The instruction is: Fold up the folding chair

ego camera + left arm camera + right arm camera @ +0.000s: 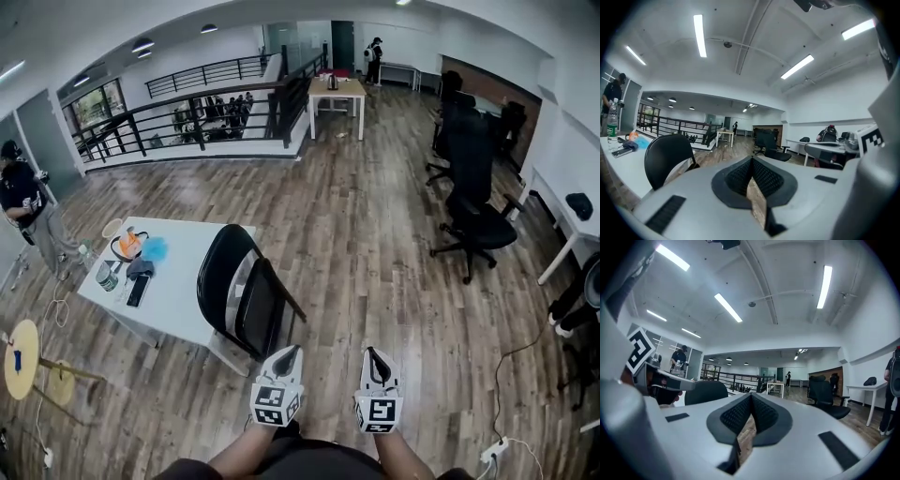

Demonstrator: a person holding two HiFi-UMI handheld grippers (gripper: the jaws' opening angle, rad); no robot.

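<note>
Head view high, facing steeply down, near the folding chair [225, 272], both claw views level, side by side, sharing that chair and the railing [202, 112].

Wooden floor [375, 234] carries a folding chair [239, 291] beside a white table [178, 267] holding a phone [138, 290] and a blue cloth [155, 248].

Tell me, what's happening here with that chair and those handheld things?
A person holds tongs in each hand. The left tongs and right tongs are both shut and empty, side by side in front of the person. Neither touches the black folding chair, which stands beside the white table. Whether it is fully folded I cannot tell.
</note>
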